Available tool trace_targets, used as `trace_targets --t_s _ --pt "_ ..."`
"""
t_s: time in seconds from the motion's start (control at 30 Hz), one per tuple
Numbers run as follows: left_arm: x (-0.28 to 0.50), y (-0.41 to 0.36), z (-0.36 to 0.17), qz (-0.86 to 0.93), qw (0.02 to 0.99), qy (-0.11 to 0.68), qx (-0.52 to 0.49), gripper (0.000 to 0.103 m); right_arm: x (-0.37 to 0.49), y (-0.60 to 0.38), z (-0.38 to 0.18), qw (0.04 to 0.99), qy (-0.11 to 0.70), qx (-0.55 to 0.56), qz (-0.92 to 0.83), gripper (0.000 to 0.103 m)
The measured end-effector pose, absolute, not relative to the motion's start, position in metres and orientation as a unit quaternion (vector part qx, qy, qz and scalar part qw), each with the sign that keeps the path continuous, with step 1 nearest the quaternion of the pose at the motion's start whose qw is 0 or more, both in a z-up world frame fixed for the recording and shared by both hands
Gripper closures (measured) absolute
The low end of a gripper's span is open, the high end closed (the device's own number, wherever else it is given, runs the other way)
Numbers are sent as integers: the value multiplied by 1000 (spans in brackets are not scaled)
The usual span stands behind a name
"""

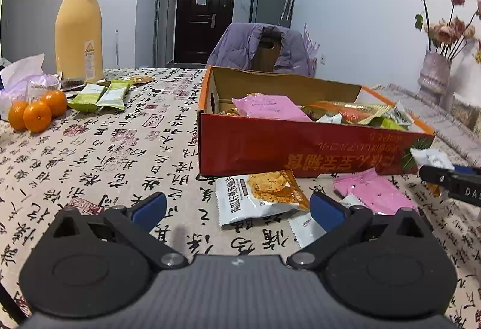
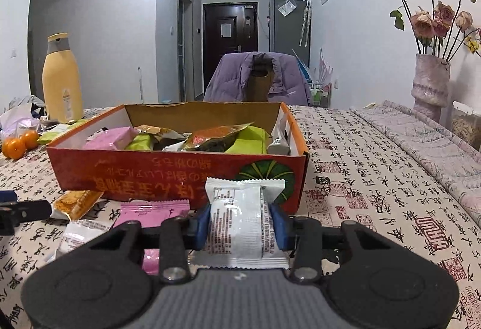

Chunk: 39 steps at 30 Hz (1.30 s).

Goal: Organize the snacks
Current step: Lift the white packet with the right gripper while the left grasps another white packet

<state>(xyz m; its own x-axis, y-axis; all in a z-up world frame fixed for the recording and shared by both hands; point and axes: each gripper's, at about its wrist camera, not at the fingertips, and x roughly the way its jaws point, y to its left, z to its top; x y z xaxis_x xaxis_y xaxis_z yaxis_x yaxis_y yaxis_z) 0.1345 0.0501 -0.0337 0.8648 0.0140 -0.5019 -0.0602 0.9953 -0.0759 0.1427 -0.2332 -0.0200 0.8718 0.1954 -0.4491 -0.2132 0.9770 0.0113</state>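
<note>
An open red cardboard box (image 1: 300, 145) (image 2: 168, 175) stands mid-table, holding several wrapped snacks. In front of it lie a white and orange cracker pack (image 1: 258, 196) (image 2: 75, 204), pink packs (image 1: 375, 193) (image 2: 150, 213) and small white packs (image 1: 306, 226). My left gripper (image 1: 237, 208) hovers open just before the cracker pack, nothing between its blue pads. My right gripper (image 2: 240, 226) is shut on a white snack pack (image 2: 240, 223), held upright just short of the box's front wall. In the left wrist view the right gripper shows at the right edge (image 1: 451, 181), with the white pack (image 1: 433, 157) sticking out.
Green snack packs (image 1: 102, 94) and three oranges (image 1: 36, 112) lie at the far left beside a tall yellow flask (image 1: 78, 28) (image 2: 61, 79). A vase of dried roses (image 2: 430, 82) stands far right on a folded cloth. A chair with a purple jacket (image 1: 258, 46) is behind the table.
</note>
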Motion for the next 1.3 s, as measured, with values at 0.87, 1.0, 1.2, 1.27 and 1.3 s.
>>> trace_targets --t_s 0.87,1.0,1.2,1.27,1.3 --pt "163 -25 -32 23 939 342 -24 0 134 -230 -17 970 207 -24 124 62" --pt "164 -21 -37 35 933 358 -22 0 134 -231 -17 970 207 -20 125 62" --pt "162 -21 -43 44 929 367 -14 0 134 -232 -17 971 205 -18 124 62" --pt "160 -21 -43 42 930 364 -13 3 134 -232 -17 971 205 -18 124 62" --pt "159 -21 -43 41 931 361 -12 7 134 -232 -17 971 204 -18 124 62"
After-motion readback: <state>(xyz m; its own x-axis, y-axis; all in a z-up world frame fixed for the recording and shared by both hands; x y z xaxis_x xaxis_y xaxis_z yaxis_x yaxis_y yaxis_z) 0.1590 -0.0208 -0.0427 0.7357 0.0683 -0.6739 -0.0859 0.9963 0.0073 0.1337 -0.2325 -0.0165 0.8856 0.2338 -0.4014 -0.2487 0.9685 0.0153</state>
